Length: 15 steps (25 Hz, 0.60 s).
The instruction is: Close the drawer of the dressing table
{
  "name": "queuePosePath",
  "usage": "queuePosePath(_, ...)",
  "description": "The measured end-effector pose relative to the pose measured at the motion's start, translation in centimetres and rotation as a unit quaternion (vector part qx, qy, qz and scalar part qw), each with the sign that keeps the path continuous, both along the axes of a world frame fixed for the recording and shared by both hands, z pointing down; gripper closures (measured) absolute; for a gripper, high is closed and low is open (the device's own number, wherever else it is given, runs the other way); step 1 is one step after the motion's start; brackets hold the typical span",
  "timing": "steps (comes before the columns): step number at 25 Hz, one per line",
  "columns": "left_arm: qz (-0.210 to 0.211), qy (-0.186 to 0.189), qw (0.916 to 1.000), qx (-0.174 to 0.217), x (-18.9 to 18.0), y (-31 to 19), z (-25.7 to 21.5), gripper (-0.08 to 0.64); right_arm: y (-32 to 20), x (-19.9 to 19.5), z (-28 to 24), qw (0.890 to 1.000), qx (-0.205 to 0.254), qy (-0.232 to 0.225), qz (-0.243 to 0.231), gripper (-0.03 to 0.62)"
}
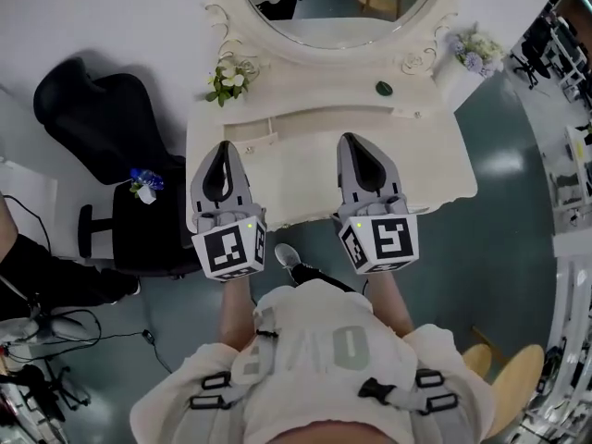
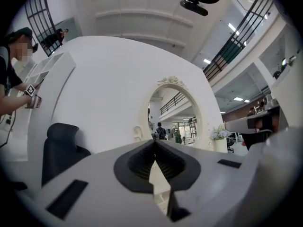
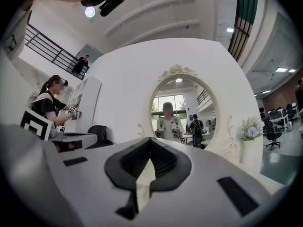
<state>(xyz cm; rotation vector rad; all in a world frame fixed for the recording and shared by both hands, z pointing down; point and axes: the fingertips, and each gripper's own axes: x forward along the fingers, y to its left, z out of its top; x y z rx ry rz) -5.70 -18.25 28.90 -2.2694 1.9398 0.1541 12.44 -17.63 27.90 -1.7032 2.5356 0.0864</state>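
Observation:
The white dressing table [image 1: 444,169] with its oval mirror [image 1: 333,3] stands in front of me in the head view. Its drawer [image 1: 296,169] looks pulled out toward me, with a white divider [image 1: 254,135] showing at the back left. Both grippers hover over it side by side, pointing at the mirror. The left gripper [image 1: 222,146] is shut and holds nothing. The right gripper [image 1: 356,139] is likewise shut and holds nothing. The left gripper view shows its tips [image 2: 155,142] meeting below the mirror [image 2: 173,112]. The right gripper view shows the same [image 3: 150,140].
A black office chair [image 1: 102,109] and a black stool [image 1: 139,229] stand left of the table. Flower vases [image 1: 231,77] [image 1: 476,49] and a small green thing [image 1: 384,88] sit on the tabletop. A wooden stool [image 1: 509,377] is at the lower right. A person [image 3: 49,105] stands off to the left.

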Motion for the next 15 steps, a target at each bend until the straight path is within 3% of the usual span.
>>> queuePosePath(8, -0.031, -0.011, 0.9995, 0.000, -2.5, -3.4, -0.6, 0.540, -4.7, -3.3, 1.1, 0.999, -0.013, -0.005, -0.036, 0.584)
queuePosePath(15, -0.054, -0.044, 0.9976, 0.003, -4.5, -6.3, -0.6, 0.540, -9.5, -6.4, 3.1, 0.997, -0.043, -0.002, -0.066, 0.584)
